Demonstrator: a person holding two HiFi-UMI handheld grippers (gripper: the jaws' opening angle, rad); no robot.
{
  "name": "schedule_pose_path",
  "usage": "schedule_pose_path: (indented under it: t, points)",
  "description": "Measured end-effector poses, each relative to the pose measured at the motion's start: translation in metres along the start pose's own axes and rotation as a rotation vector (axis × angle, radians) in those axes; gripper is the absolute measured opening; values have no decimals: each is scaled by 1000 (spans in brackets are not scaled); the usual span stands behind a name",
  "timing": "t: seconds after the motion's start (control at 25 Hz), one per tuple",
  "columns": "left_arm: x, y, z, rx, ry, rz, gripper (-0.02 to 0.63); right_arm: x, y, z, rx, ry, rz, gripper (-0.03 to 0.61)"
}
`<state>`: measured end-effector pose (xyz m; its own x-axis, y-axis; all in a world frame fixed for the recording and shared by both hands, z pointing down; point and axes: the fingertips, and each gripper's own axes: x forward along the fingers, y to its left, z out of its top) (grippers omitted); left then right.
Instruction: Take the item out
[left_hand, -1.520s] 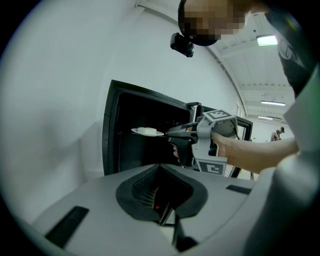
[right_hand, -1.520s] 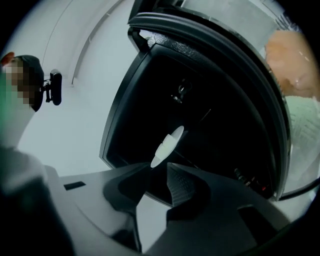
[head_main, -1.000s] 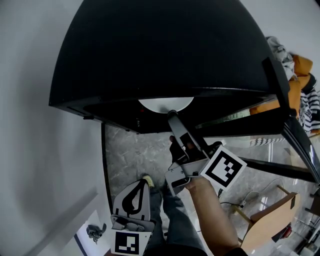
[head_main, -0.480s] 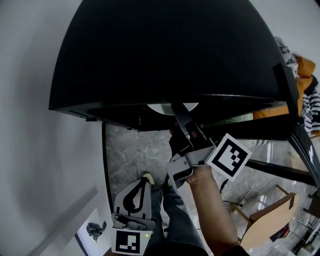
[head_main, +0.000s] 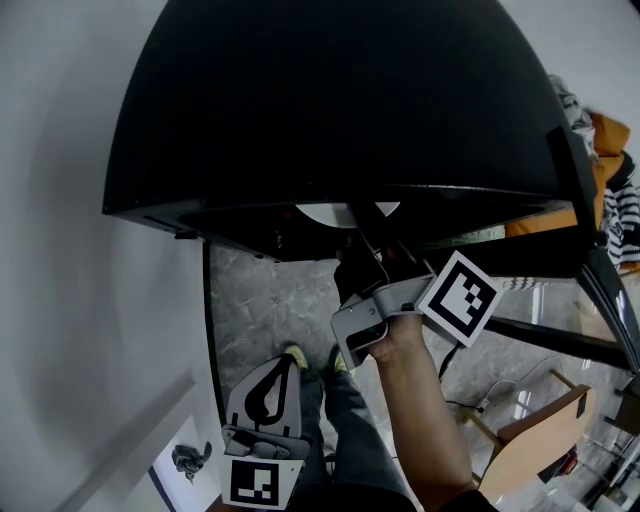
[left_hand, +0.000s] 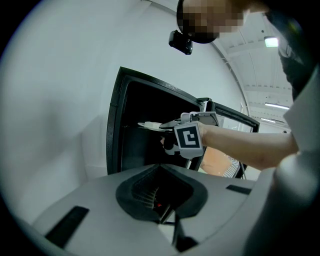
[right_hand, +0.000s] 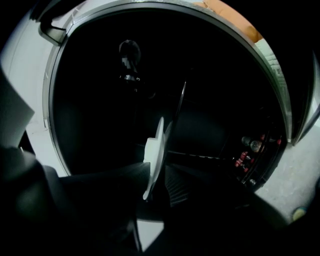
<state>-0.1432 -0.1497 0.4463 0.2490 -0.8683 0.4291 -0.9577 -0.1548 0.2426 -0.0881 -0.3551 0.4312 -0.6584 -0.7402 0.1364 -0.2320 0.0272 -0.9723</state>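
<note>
A white plate (head_main: 330, 212) sits inside a black oven (head_main: 330, 100), just under its top edge. My right gripper (head_main: 365, 228) reaches into the opening. In the right gripper view the plate (right_hand: 156, 150) stands edge-on between the jaws of the right gripper (right_hand: 157, 182). The jaws have just been closing and now pinch its rim. The left gripper view shows the plate (left_hand: 149, 125) level, at the tip of the right gripper (left_hand: 167, 125). My left gripper (head_main: 290, 362) hangs low by the person's legs, shut and holding nothing, well away from the oven.
The oven door (head_main: 560, 250) stands open to the right. A wooden chair (head_main: 540, 430) and orange clothing (head_main: 600, 170) are at the right. A white wall (head_main: 80, 300) runs along the left, above grey marble floor (head_main: 270, 300). Small red parts (right_hand: 245, 157) show inside the oven.
My right gripper has pushed farther into the oven toward the plate and rolled, its marker cube shifting up and right. The left gripper has stayed put.
</note>
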Motion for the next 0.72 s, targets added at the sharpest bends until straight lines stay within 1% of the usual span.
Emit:
schedule_pose_path:
  t: [0.12, 0.32, 0.4, 0.56, 0.72]
  points:
    - [-4, -3, -2, 2, 0, 1, 9, -3, 3, -1, 11, 4, 8, 81]
    - [-4, -1, -1, 3, -6, 0, 9, 2, 2, -4, 69, 24, 17, 81]
    - [-5, -1, -1, 4, -5, -1, 9, 2, 2, -4, 84, 22, 15, 58]
    - [-4, 0, 2, 6, -13, 2, 9, 4, 0, -4, 140, 17, 21, 48]
    - [-6, -1, 2, 10, -15, 2, 9, 1, -1, -5, 153, 17, 18, 41]
